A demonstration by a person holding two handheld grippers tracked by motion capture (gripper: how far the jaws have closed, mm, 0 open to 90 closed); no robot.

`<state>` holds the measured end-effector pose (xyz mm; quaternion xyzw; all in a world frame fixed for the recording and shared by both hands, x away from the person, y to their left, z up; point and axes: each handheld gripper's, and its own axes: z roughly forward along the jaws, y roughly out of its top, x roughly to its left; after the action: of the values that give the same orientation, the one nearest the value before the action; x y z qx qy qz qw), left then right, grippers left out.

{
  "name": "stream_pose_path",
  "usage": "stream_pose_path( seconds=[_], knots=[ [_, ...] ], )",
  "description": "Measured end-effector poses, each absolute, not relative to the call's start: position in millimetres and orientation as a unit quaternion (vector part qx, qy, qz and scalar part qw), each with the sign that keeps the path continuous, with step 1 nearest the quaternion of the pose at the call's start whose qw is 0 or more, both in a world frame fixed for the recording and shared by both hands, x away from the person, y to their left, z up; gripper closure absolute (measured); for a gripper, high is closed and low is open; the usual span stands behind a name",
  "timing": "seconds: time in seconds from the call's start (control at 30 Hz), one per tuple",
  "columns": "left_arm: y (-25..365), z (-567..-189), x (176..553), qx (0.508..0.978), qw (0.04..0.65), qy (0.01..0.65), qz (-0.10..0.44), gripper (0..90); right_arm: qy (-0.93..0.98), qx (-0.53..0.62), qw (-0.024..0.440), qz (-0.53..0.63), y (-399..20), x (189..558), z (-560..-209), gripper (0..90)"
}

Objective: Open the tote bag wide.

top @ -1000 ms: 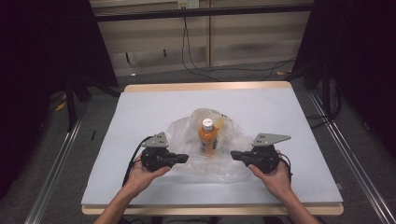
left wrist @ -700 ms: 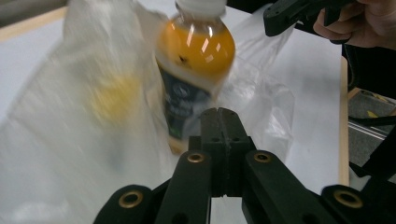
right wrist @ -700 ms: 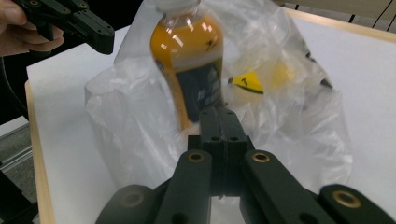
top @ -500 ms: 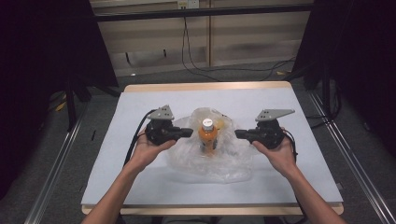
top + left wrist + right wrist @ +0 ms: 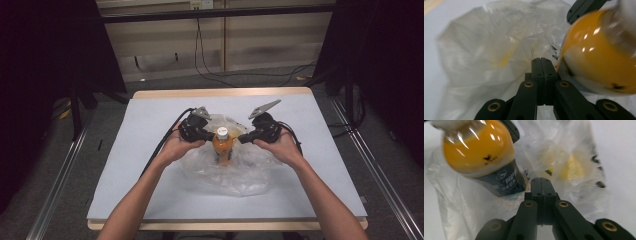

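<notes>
An orange drink bottle (image 5: 222, 146) with a white cap stands upright inside a clear plastic bag (image 5: 235, 176) at the middle of the table. My left gripper (image 5: 209, 136) sits just left of the bottle's neck and my right gripper (image 5: 241, 138) just right of it. In the left gripper view my jaws (image 5: 541, 60) are pressed together on bag film (image 5: 486, 50), with the bottle (image 5: 599, 55) close on the right. The right gripper view shows the jaws (image 5: 541, 180) likewise shut against the bag (image 5: 571, 160), the bottle (image 5: 481, 152) leaning at upper left.
A pale blue mat covers the table (image 5: 150, 125), which has a wooden edge. Cables trail from the left gripper off the table's left side (image 5: 160, 145). Metal rails (image 5: 60, 175) run along both sides, and dark curtains stand behind.
Both hands have moved away from me and inward, from the bag's near sides up to the bottle's neck. The bag's edges have come up around the bottle.
</notes>
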<state>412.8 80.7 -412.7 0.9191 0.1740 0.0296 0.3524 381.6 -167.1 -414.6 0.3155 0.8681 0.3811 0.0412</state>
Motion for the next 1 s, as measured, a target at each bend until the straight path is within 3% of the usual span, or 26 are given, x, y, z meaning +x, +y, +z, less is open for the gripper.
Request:
stream_pose_path(
  seconds=[0.27,0.47,0.8,1.0],
  knots=[
    [72.3,-446.3,411.2,0.935,0.312,0.166,0.014,90.0,0.885,0.314,0.01,0.343,-137.8,396.1,-454.2,90.0],
    [82.3,-463.8,412.1,0.944,0.279,0.174,0.01,90.0,0.901,0.317,0.014,0.297,-131.4,399.0,-469.0,90.0],
    [131.7,-459.9,389.7,0.951,0.252,0.175,0.025,90.0,0.912,0.317,0.04,0.256,-163.8,393.7,-463.6,90.0],
    [141.9,-457.5,372.5,0.959,0.233,0.156,0.04,90.0,0.917,0.323,0.054,0.227,-190.1,384.1,-460.4,90.0]
  ],
)
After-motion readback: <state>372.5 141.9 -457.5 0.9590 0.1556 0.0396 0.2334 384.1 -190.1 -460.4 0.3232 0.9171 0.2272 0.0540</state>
